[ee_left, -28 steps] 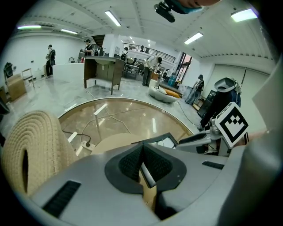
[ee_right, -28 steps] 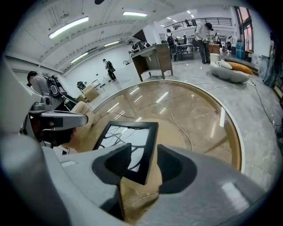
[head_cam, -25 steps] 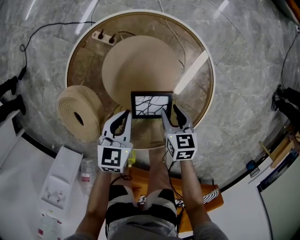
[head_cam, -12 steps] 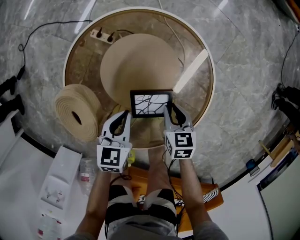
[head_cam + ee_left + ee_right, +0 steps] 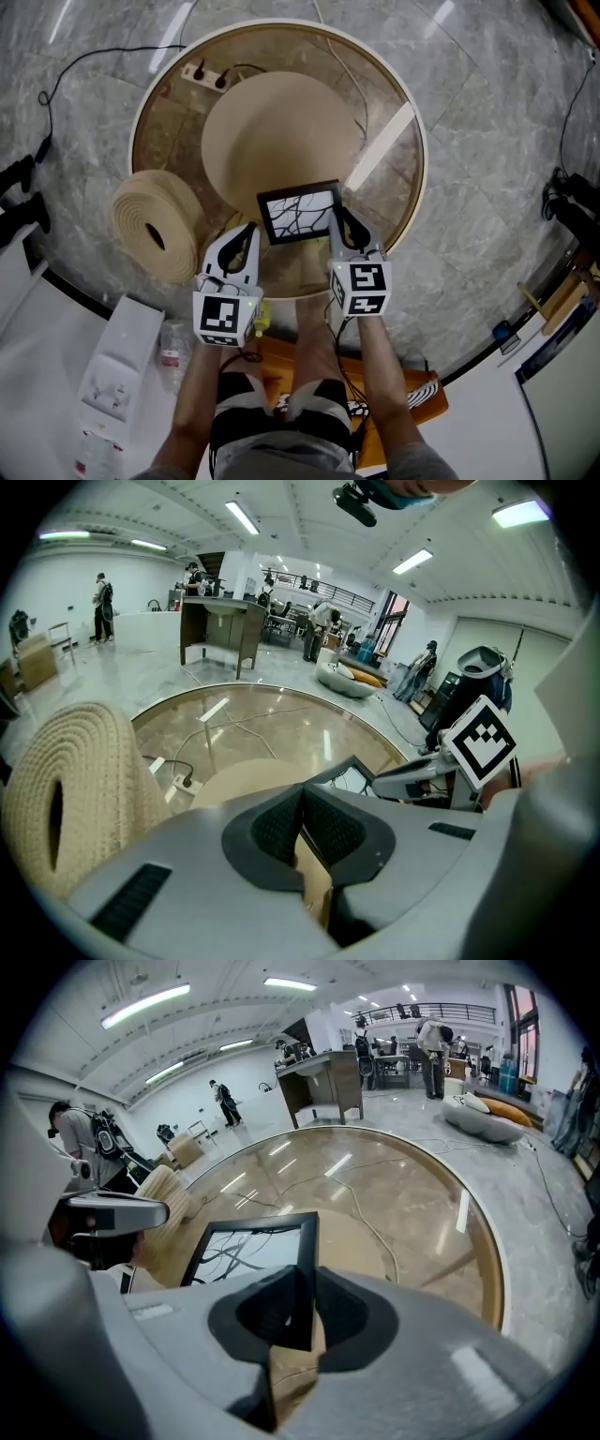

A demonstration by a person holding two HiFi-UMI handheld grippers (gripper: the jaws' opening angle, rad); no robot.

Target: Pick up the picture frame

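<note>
The frame (image 5: pixel 300 214) sits over the near part of the round glass table (image 5: pixel 412 187), a little askew, its picture side up. The right gripper (image 5: pixel 339 220) has just been closing its 2 jaws, and they now pinch the frame's right edge; in the right gripper view the black border (image 5: pixel 248 1246) runs straight into that gripper (image 5: pixel 305 1302), held between the pads. I cannot tell whether the frame is clear of the glass. The left gripper (image 5: pixel 246 234) hangs just beside the frame's left corner, apart from it, jaws pressed together on nothing (image 5: pixel 302 817). A beige roll (image 5: pixel 155 225) stands at the table's left rim.
</note>
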